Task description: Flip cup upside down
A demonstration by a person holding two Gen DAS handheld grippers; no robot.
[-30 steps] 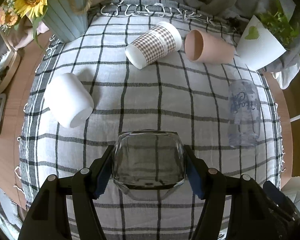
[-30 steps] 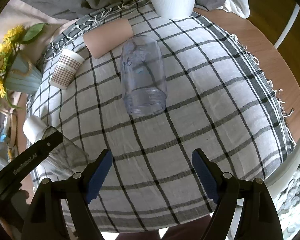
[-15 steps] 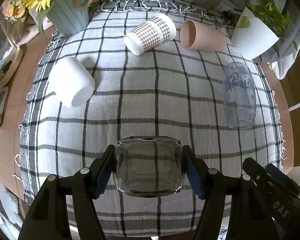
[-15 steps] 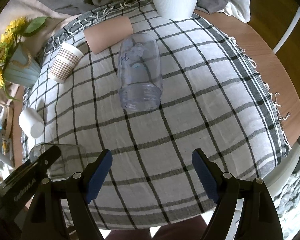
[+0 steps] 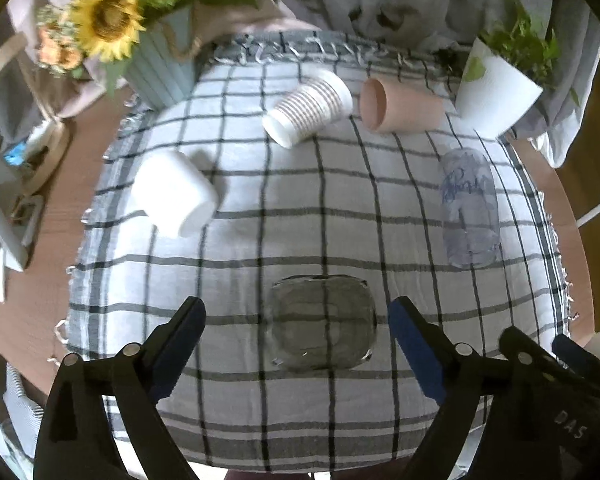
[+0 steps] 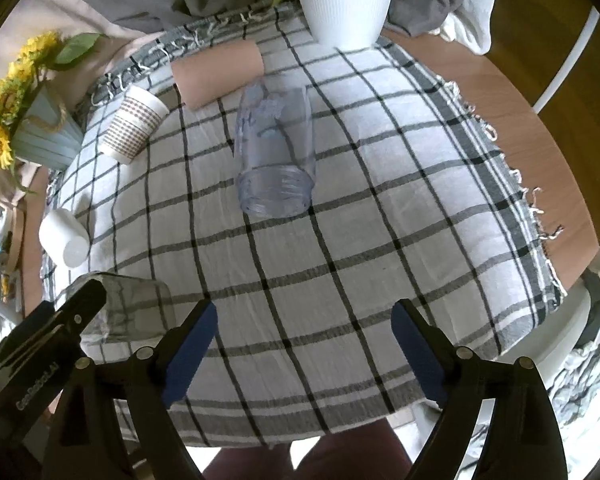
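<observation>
A clear square glass cup (image 5: 323, 322) stands on the checked cloth near the front edge, its flat base facing up; it also shows in the right wrist view (image 6: 134, 306). My left gripper (image 5: 296, 328) is open, its blue pads apart on either side of the glass and raised above it, not touching. My right gripper (image 6: 304, 340) is open and empty over the cloth's front edge, right of the glass. The left gripper's finger crosses the glass in the right wrist view.
On the checked cloth (image 5: 300, 200) lie a white cup (image 5: 176, 196), a patterned paper cup (image 5: 306, 110), a pink cup (image 5: 396, 106) and a clear printed tumbler (image 5: 470, 208) on their sides. A sunflower vase (image 5: 160, 68) and white plant pot (image 5: 496, 96) stand behind.
My left gripper has opened and let go of the glass, which now stands on the cloth, and has lifted back. The right gripper has hardly moved.
</observation>
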